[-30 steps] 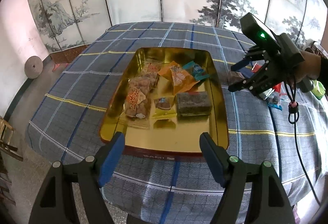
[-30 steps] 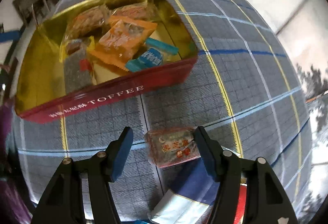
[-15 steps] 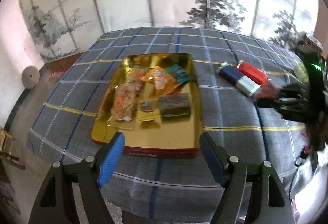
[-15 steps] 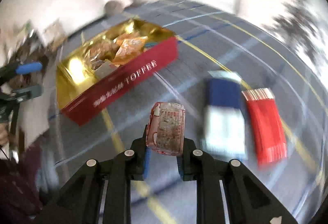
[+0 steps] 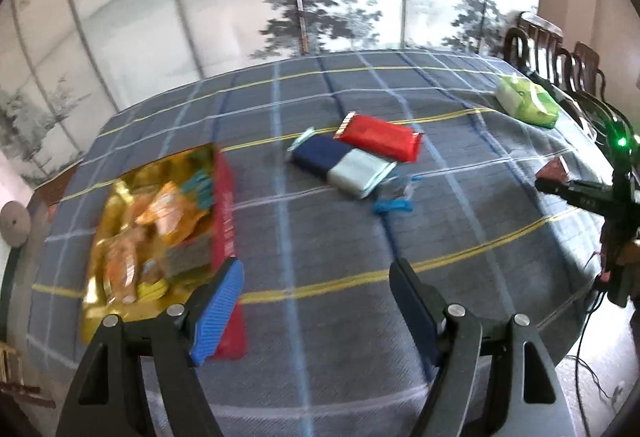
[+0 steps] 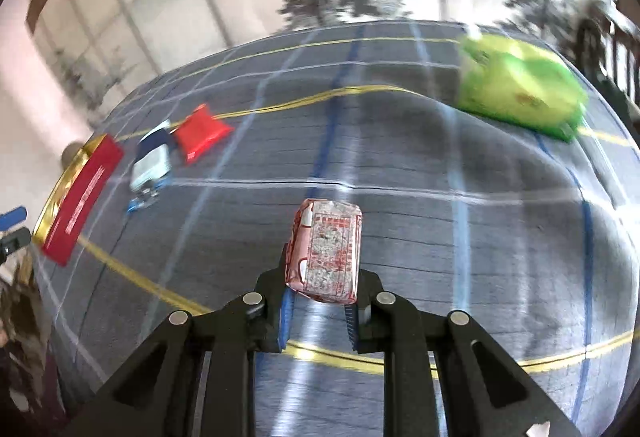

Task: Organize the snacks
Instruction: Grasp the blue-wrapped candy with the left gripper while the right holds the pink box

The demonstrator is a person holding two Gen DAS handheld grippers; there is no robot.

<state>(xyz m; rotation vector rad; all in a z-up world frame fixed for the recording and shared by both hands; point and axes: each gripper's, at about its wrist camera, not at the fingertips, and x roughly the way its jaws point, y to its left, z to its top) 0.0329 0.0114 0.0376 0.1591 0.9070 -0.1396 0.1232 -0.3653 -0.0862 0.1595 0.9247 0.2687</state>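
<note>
The right gripper (image 6: 320, 311) has its jaws clenched on a pink-and-white wrapped snack (image 6: 326, 251), which stands up out of the jaws above the worktop (image 6: 400, 165), clear of its blue plaid cloth. Ahead of these jaws and to their right lies a green packet (image 6: 520, 91), blurred. Far to their left sit a red packet (image 6: 202, 133) and, touching it, a navy-and-pale packet (image 6: 152, 159), with a small blue-ended wrapper (image 6: 142, 199) just in front of that; beyond them, at the worktop's left edge, is the red-sided gold tin (image 6: 82, 193).

The left gripper (image 5: 316, 301) has its jaws released, spread wide with only bare cloth between them. The tin (image 5: 226, 205) lies just left of the left jaw, its gold inside crowded with orange and teal wrapped snacks (image 5: 168, 209). Ahead of the jaws lie the navy-and-pale packet (image 5: 340, 169), the red packet (image 5: 378, 137) touching it behind, and the blue-ended wrapper (image 5: 394, 199) nearer the jaws. The green packet (image 5: 526, 103) sits far ahead to the right.
</note>
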